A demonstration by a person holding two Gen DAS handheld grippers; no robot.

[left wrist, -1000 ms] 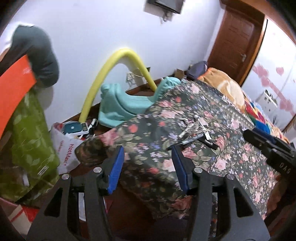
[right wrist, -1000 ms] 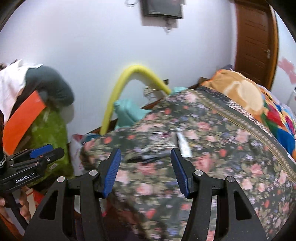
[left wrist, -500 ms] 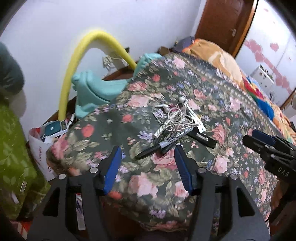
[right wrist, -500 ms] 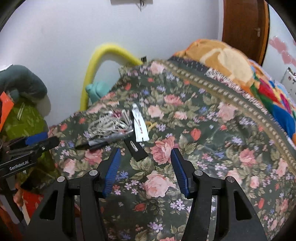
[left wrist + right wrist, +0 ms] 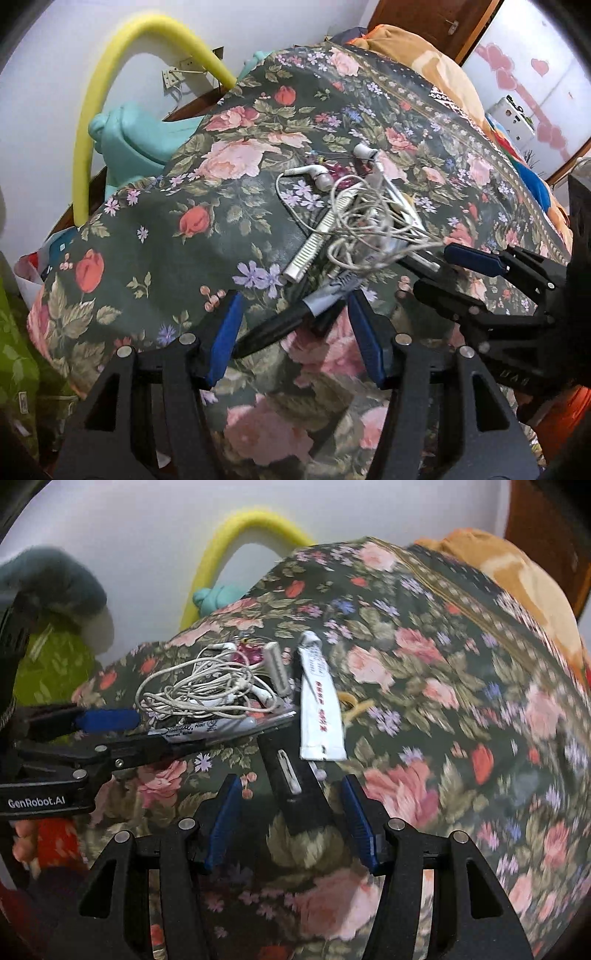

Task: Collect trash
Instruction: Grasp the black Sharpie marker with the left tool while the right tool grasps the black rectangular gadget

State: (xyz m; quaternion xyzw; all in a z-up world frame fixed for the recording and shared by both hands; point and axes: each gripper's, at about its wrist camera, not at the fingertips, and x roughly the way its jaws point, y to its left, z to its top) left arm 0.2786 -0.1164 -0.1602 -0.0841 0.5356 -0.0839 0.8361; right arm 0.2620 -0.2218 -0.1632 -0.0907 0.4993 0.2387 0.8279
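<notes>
Tangled earphones (image 5: 364, 206) on bedspread (image 5: 155, 236), marker (image 5: 295, 314) before, tube (image 5: 319, 698) right.

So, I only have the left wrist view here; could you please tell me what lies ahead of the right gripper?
Observer: A flat black device with a white slot lies between the right gripper's open jaws, not gripped.
Operator: Is anything beside it that I might be missing?
Observer: Yes, a white tube with red lettering, just right of the earphone tangle.
Operator: Anything further right?
Observer: A small yellowish band on the floral blanket, at the tube's right edge.
</notes>
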